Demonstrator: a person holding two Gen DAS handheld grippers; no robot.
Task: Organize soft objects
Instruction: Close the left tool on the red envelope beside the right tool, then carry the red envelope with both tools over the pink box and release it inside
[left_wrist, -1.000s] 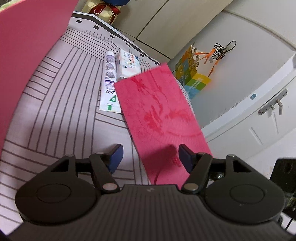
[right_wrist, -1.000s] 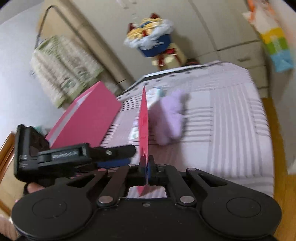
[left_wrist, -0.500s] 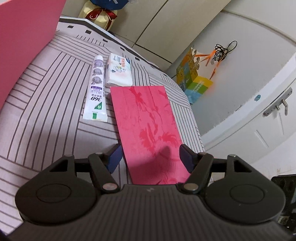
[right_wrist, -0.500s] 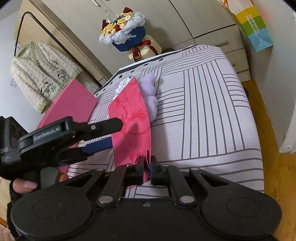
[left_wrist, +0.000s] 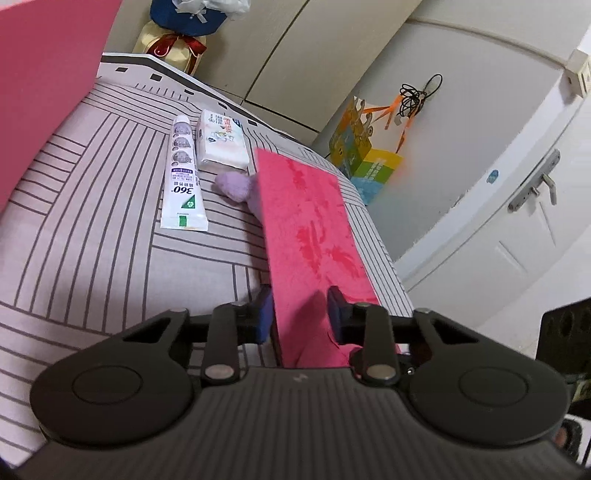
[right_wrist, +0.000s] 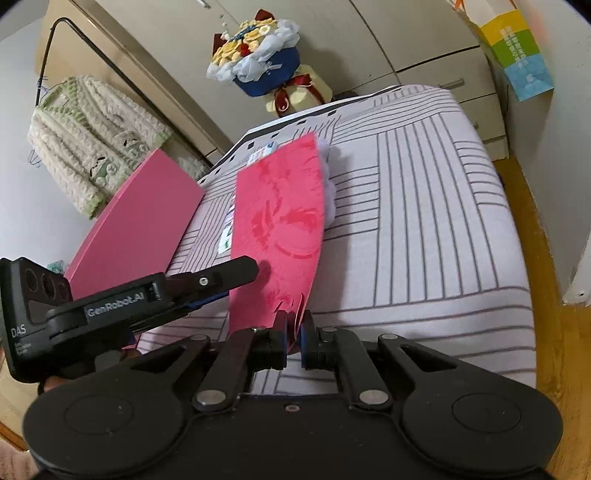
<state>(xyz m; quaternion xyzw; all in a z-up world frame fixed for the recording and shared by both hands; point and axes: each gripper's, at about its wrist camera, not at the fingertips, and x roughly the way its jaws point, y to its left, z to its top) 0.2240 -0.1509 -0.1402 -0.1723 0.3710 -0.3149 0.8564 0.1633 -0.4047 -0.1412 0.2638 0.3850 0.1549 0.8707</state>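
Note:
A red patterned envelope (left_wrist: 310, 229) hangs tilted over the striped bed (left_wrist: 92, 240). My left gripper (left_wrist: 299, 310) is closing its jaws on the envelope's near end, with one blue pad under the sheet and the other on top. In the right wrist view, the right gripper (right_wrist: 293, 328) is shut on the red envelope (right_wrist: 280, 218) at its torn near edge. The left gripper (right_wrist: 236, 284) clasps the envelope's left side. A purple plush toy (left_wrist: 232, 186) lies on the bed, partly hidden behind the envelope. Only a sliver of the purple plush toy (right_wrist: 328, 192) shows in the right wrist view.
A toothpaste tube (left_wrist: 183, 173) and a tissue pack (left_wrist: 221, 142) lie beyond the plush. A big pink board (right_wrist: 140, 218) stands at the bed's left. A bouquet (right_wrist: 258, 66), a hanging sweater (right_wrist: 92, 140) and a paper bag (left_wrist: 365, 158) are around the bed.
The left gripper's jaws have narrowed from wide apart onto the envelope. The envelope has tilted to the right, uncovering part of the purple plush.

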